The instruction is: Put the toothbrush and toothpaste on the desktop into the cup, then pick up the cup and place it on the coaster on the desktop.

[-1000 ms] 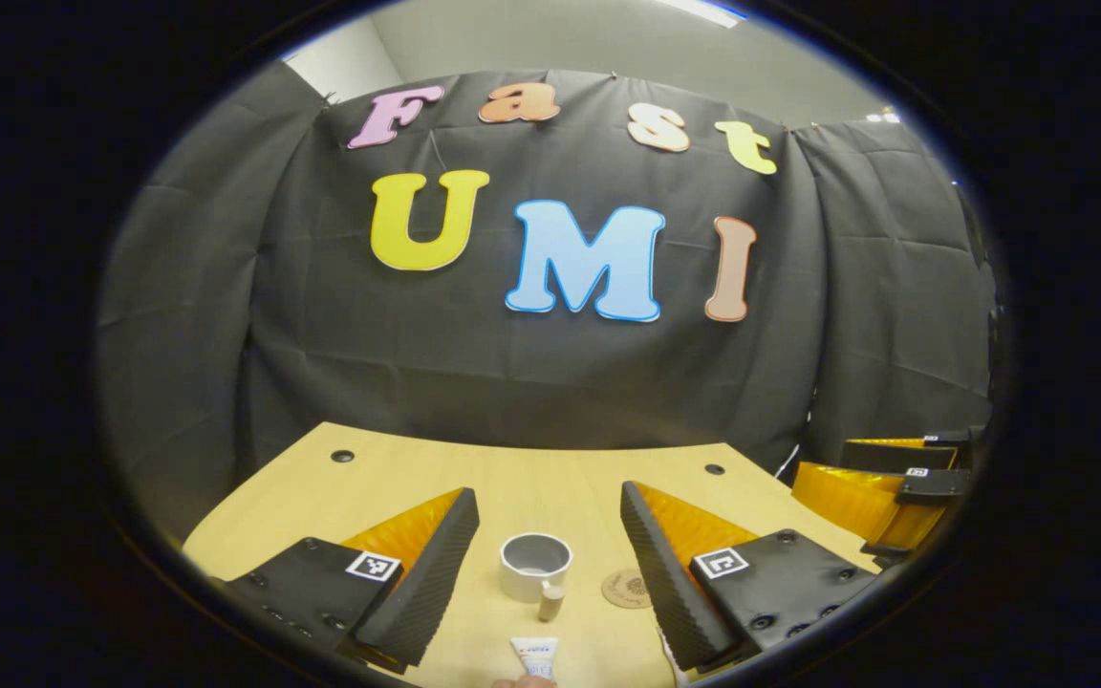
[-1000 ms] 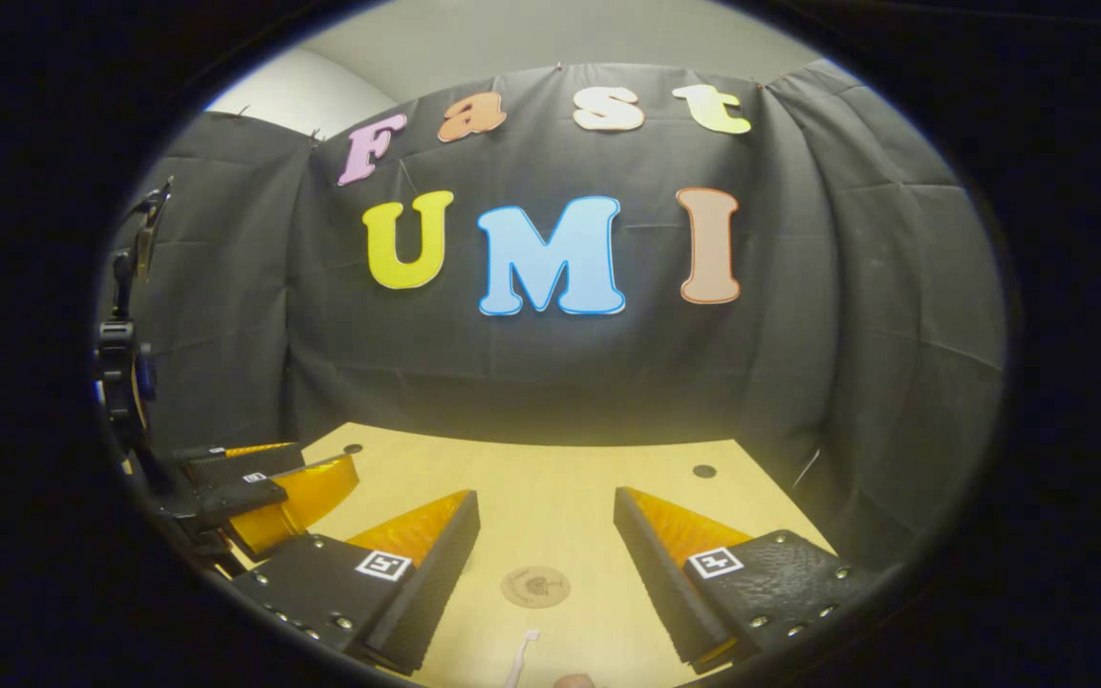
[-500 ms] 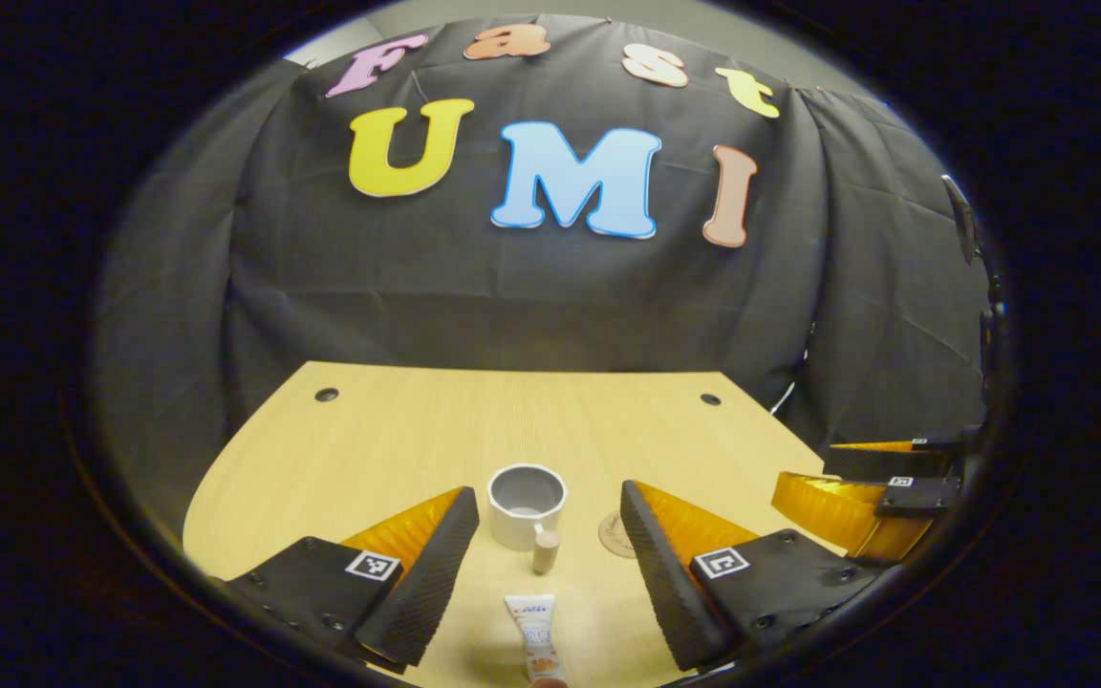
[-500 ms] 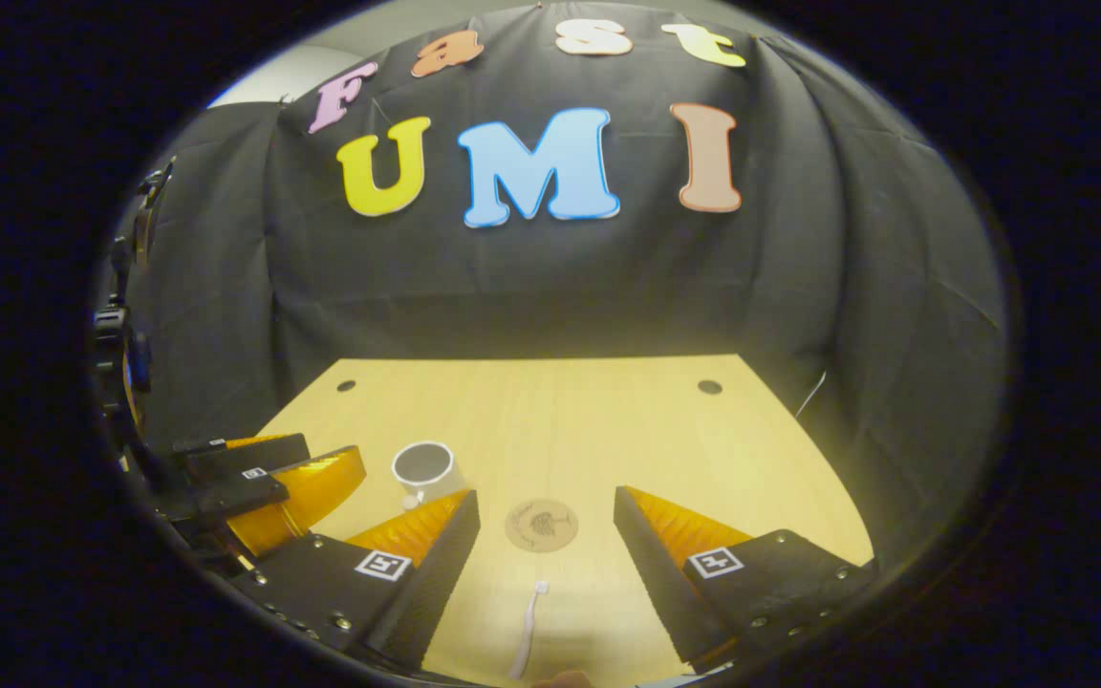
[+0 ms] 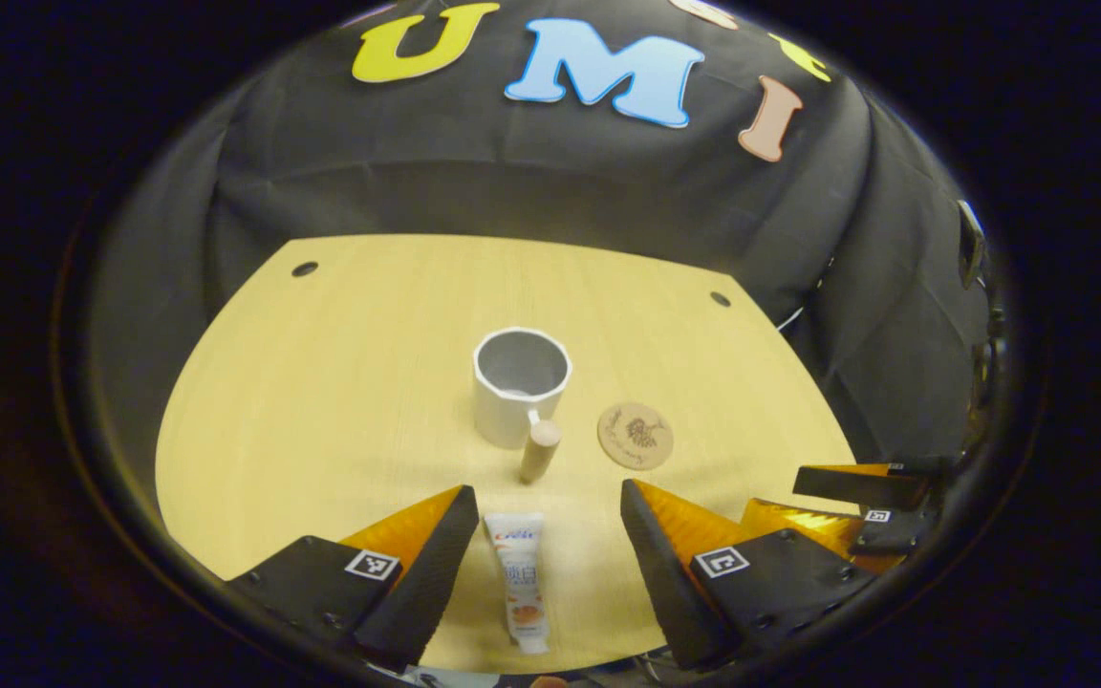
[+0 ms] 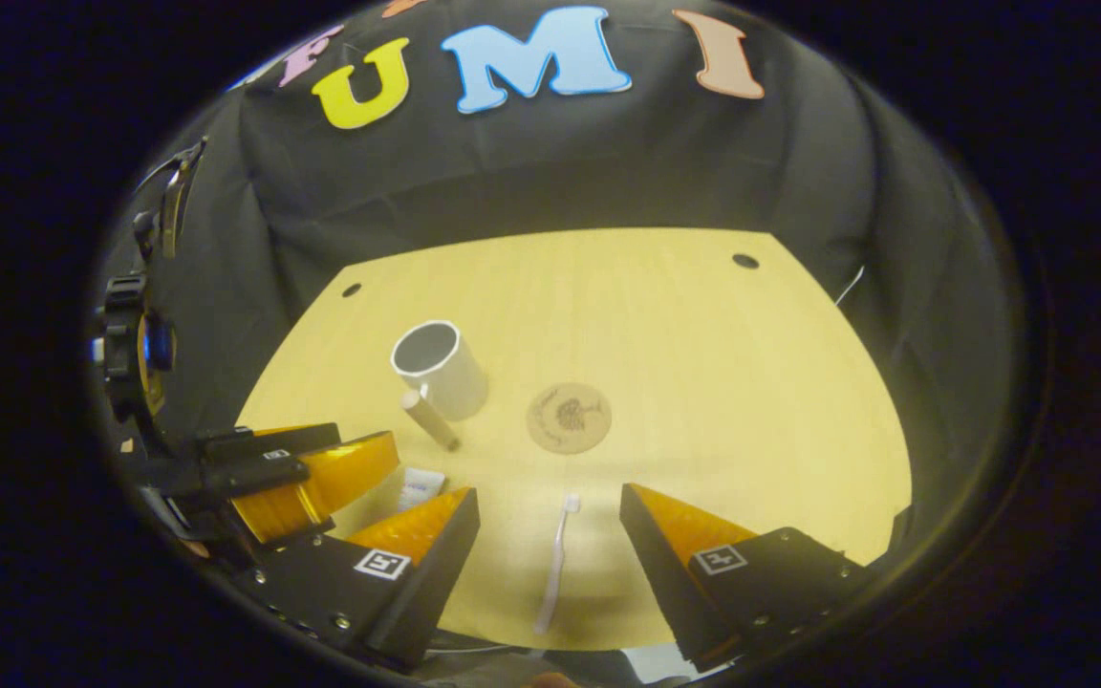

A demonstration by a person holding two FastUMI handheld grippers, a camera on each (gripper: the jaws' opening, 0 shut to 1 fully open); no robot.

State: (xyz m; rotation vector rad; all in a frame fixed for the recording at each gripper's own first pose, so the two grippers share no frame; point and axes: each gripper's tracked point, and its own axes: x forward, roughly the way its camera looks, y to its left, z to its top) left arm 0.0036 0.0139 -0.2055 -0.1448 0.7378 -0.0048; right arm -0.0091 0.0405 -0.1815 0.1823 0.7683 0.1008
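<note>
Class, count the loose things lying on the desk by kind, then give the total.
Cup: 1
Coaster: 1
Toothpaste tube: 1
Toothbrush: 1
Total: 4

Left gripper (image 5: pixel 549 506) tilted down, fingers spread wide, holding nothing. Right gripper (image 6: pixel 549 506) to its right, level with it, likewise tilted down, spread wide, holding nothing.
</note>
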